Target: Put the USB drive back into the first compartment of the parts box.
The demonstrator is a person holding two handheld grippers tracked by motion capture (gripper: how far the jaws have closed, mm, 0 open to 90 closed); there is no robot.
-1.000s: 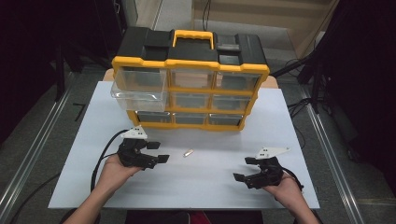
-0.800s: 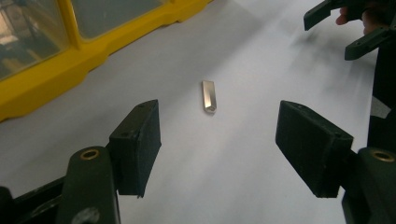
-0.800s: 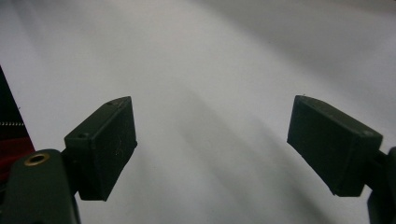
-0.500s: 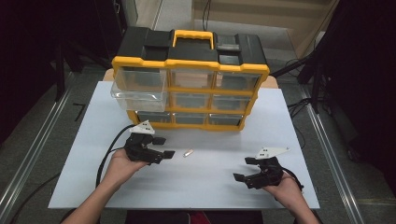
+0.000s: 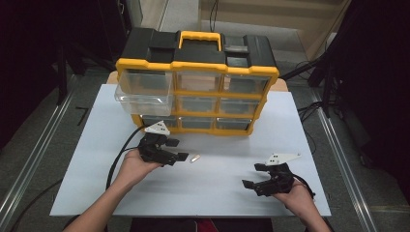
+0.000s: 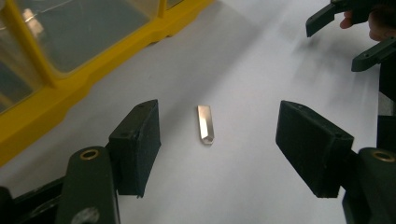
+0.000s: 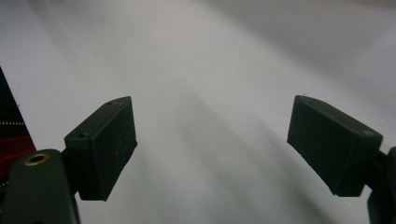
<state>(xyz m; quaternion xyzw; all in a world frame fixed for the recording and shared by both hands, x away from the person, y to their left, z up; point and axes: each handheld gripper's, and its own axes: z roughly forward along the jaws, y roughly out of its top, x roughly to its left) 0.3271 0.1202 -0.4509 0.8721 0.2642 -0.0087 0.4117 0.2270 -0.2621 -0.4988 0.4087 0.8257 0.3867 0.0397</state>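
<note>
left gripper (image 5: 177, 150) spread, low beside metal piece (image 5: 195, 158) | right gripper (image 5: 254, 175) spread, possibly hovering over table (image 5: 96, 159)

One yellow-and-black drawer organizer (image 5: 198, 82), nine clear drawers; one small metal piece (image 6: 205, 123); two tools: left (image 5: 176, 150), right (image 5: 255, 176); one white counter (image 5: 217, 188).

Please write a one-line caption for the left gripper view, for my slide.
Open left tool framing a small metal piece lying on the white table, beside the yellow drawer organizer.

My grippers (image 5: 176, 150): black jaws. Organiser (image 5: 196, 82): yellow frame, black top, clear drawers. Table board (image 5: 96, 159): plain white. Small piece (image 6: 205, 123): silvery.
</note>
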